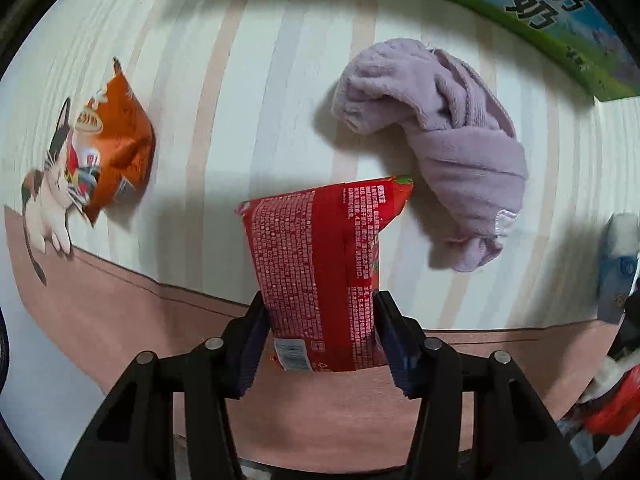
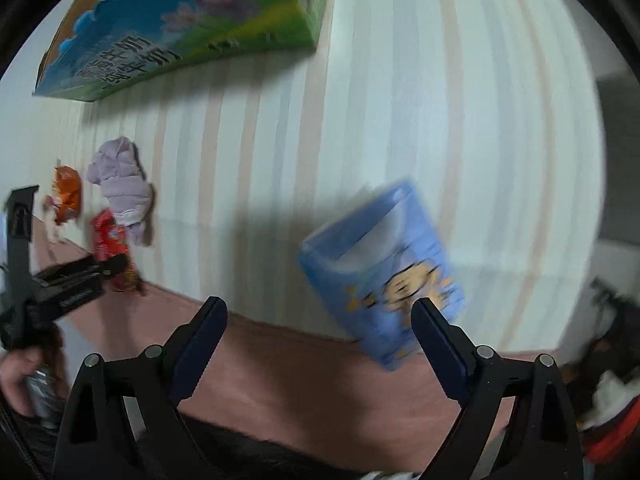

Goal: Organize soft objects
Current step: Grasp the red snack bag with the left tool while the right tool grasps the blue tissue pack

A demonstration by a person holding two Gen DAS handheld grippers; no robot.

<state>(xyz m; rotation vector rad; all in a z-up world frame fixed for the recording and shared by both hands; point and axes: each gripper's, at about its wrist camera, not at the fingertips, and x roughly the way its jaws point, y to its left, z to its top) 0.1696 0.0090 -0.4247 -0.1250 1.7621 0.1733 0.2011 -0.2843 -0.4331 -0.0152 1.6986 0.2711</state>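
Each hand-held gripper is black plastic: the left hand-held gripper [image 1: 319, 332] and right hand-held gripper [image 2: 320, 340] have angular linked arms, round silver pivot pins, and dark blue finger pads [image 2: 198, 344].

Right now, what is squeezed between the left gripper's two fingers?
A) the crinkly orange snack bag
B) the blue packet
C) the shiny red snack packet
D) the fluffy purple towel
C: the left gripper has its pads pressed on both sides of the shiny red snack packet.
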